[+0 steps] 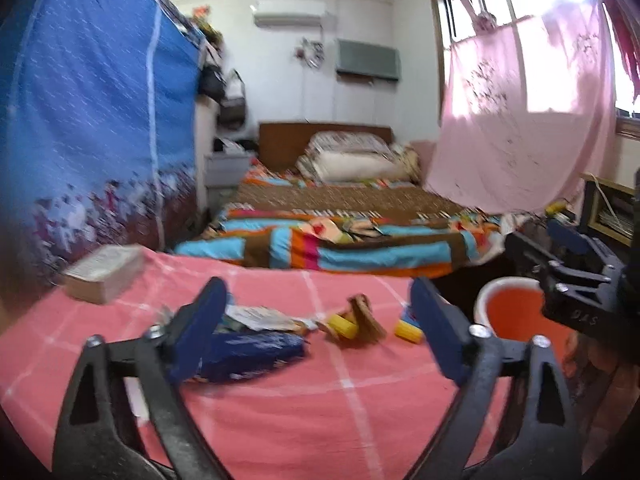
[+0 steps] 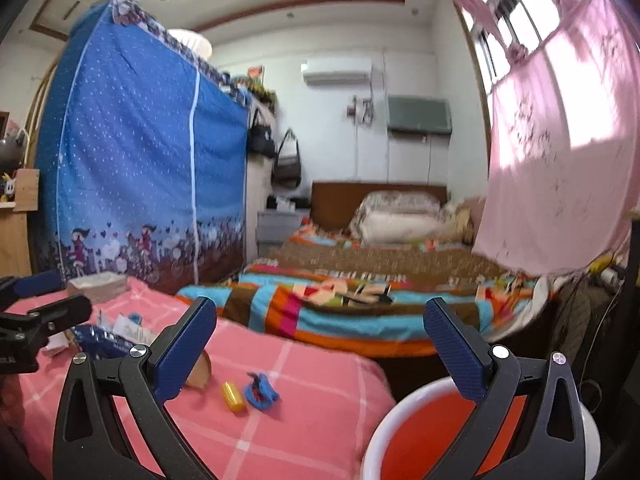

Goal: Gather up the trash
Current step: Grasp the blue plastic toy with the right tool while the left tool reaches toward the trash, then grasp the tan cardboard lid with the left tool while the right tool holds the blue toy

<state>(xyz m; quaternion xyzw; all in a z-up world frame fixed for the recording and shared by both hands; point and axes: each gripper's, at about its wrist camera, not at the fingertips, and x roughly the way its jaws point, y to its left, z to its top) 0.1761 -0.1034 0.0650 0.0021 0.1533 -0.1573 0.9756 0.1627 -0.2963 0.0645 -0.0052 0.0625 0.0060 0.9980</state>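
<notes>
Trash lies on a pink checked cloth point(image 1: 280, 400): a blue foil wrapper point(image 1: 252, 354), a crumpled paper point(image 1: 260, 316), two yellow cylinders point(image 1: 342, 326) point(image 1: 408, 331), a brown cardboard piece point(image 1: 366, 316). In the right wrist view I see a yellow cylinder point(image 2: 233, 397), a blue scrap point(image 2: 261, 391) and the brown piece point(image 2: 200, 372). My left gripper point(image 1: 316, 328) is open and empty, just before the trash. My right gripper point(image 2: 320, 348) is open and empty above the orange bin with a white rim point(image 2: 420, 440); the bin also shows in the left wrist view point(image 1: 512, 312).
A tissue box point(image 1: 104, 274) sits at the cloth's far left corner. A blue fabric wardrobe point(image 2: 140, 168) stands on the left. A bed with a striped blanket point(image 2: 360, 300) lies beyond. A pink curtain point(image 2: 560, 160) hangs at right.
</notes>
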